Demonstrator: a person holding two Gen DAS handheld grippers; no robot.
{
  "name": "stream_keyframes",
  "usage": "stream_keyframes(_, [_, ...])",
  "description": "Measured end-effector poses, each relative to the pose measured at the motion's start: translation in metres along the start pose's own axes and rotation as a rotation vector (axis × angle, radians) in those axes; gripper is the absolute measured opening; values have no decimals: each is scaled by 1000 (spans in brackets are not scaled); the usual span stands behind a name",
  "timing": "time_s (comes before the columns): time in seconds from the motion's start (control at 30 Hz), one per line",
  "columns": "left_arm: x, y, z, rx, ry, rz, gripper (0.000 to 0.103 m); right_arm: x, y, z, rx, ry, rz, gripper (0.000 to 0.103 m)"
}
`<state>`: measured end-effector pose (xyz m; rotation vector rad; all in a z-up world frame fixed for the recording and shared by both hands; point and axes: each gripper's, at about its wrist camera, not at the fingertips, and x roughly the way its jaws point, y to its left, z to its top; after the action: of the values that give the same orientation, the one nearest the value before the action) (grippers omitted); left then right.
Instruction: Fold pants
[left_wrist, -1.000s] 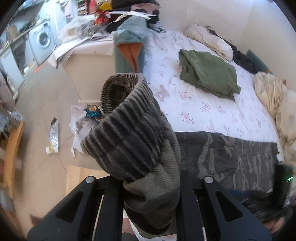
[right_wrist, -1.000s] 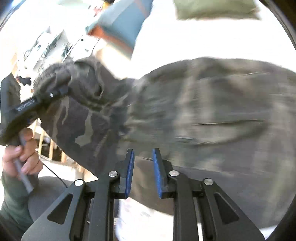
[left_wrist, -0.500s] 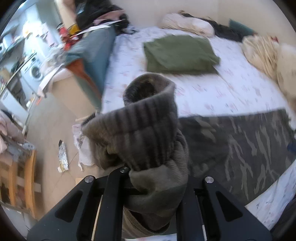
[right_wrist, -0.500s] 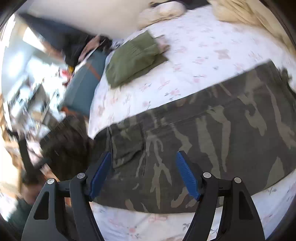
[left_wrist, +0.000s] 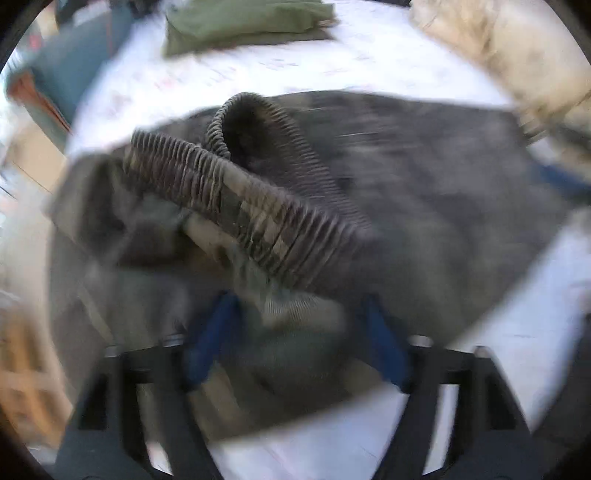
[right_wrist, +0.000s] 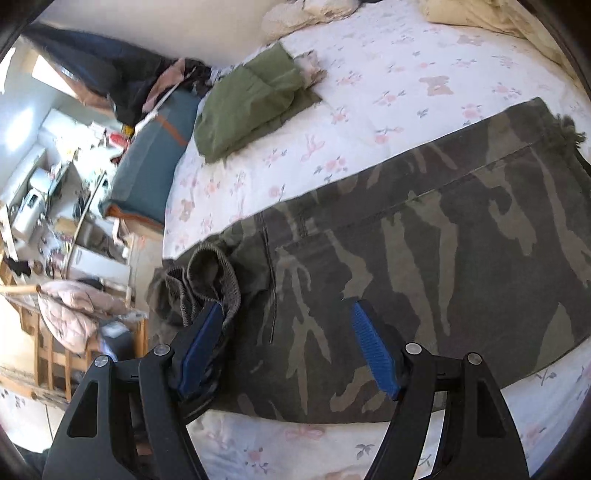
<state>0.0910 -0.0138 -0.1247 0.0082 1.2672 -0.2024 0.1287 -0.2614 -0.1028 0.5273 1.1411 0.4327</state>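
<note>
Between the blue pads of my left hand-held gripper (left_wrist: 295, 343) the jaws are opening, and the ribbed cuff (left_wrist: 258, 206) of the pants (right_wrist: 424, 266) sits loose in the gap, not pinched as far as the blurred left wrist view lets me judge. My right hand-held gripper (right_wrist: 286, 343) stands released, jaws wide, with nothing clamped; its left pad is just beside the bunched cuff end, and camouflage cloth lies under the gap.

I see the pants spread across the near part of the bed (right_wrist: 406, 85), one layer lying over another, with the gathered cuff heaped at the end toward the bed's edge. I judge them soft and limp, of middling weight, likely to sag and crease wherever I lift them and unlikely to slip on the ribbed parts. The best holds look like the elastic cuff and the stitched seam running along the leg, where the cloth is thicker and will not pull out of the pads; a grip on one layer only could drag the fold apart.

I see a flowered sheet covering the bed, soft enough to give under pressure. A folded green garment (right_wrist: 251, 99) lies well apart, farther up. Beyond the bed's edge the room is cluttered with shelves, clothes and wooden furniture.
</note>
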Motion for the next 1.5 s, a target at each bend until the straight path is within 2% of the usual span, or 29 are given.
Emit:
stream_keyframes(0.07, [-32,10,-8,-47,3,-99,79,8,9,0,-35,31,-1,76])
stream_keyframes(0.1, [-50,21,-12,-70,-35,-103,79,13,17,1,-61,48,-1,76])
stream_keyframes(0.13, [-59,29,-16,-87,-73,-70,81,17,27,3,-96,60,2,76])
stream_keyframes(0.2, [-67,59,-20,-148,-134,129,85,27,49,7,-152,76,4,76])
stream_keyframes(0.23, [-61,75,-22,-196,-119,249,85,36,64,11,-184,86,7,76])
stream_keyframes(0.27, [-47,96,-26,-269,-65,379,84,45,78,14,-216,96,16,76])
stream_keyframes(0.3, [-40,103,-29,-302,-43,408,84,58,96,17,-260,112,33,76])
stream_keyframes(0.37, [-15,119,-37,-367,44,376,84,87,132,21,-344,145,38,75])
stream_keyframes(0.47, [-5,118,-40,-359,64,374,85,136,176,21,-440,173,13,73])
stream_keyframes(0.57, [-8,119,-45,-362,70,349,85,184,196,18,-520,202,-79,71])
stream_keyframes(0.6, [-7,122,-46,-377,75,332,85,195,198,16,-543,216,-88,52])
stream_keyframes(0.63, [-2,125,-43,-388,83,320,85,203,198,14,-542,258,-51,17])
stream_keyframes(0.67, [-1,128,-46,-399,97,302,85,203,194,13,-518,278,-30,17])
stream_keyframes(0.73, [1,130,-50,-387,117,285,85,180,180,19,-439,217,40,12])
stream_keyframes(0.83, [3,131,-49,-373,129,277,86,130,134,36,-235,38,94,12])
stream_keyframes(0.87, [5,131,-50,-384,137,269,86,121,112,40,-149,-1,75,12])
stream_keyframes(0.9, [6,129,-50,-387,142,270,86,122,98,41,-97,0,45,12])
stream_keyframes(0.97, [7,128,-46,-374,145,279,86,137,72,39,-20,54,-16,16])
stream_keyframes(1.0, [7,127,-45,-368,143,283,86,145,68,38,-44,70,-48,24])
stream_keyframes(1.03, [8,126,-44,-373,141,281,86,149,70,38,-88,89,-92,43])
stream_keyframes(1.1, [0,132,-49,-400,128,258,86,148,77,45,-153,109,-173,64])
stream_keyframes(1.2, [-17,146,-59,-455,54,227,86,132,114,68,-315,137,-148,64])
stream_keyframes(1.3, [-29,167,-69,-534,24,248,86,136,170,84,-531,214,-105,64])
stream_keyframes(1.37, [-22,178,-75,-570,43,250,87,154,210,84,-645,257,-95,64])
stream_keyframes(1.43, [-6,182,-75,-552,84,253,87,183,243,80,-724,291,-100,63])
stream_keyframes(1.5, [-3,183,-73,-531,78,248,87,216,264,73,-758,350,-83,59])
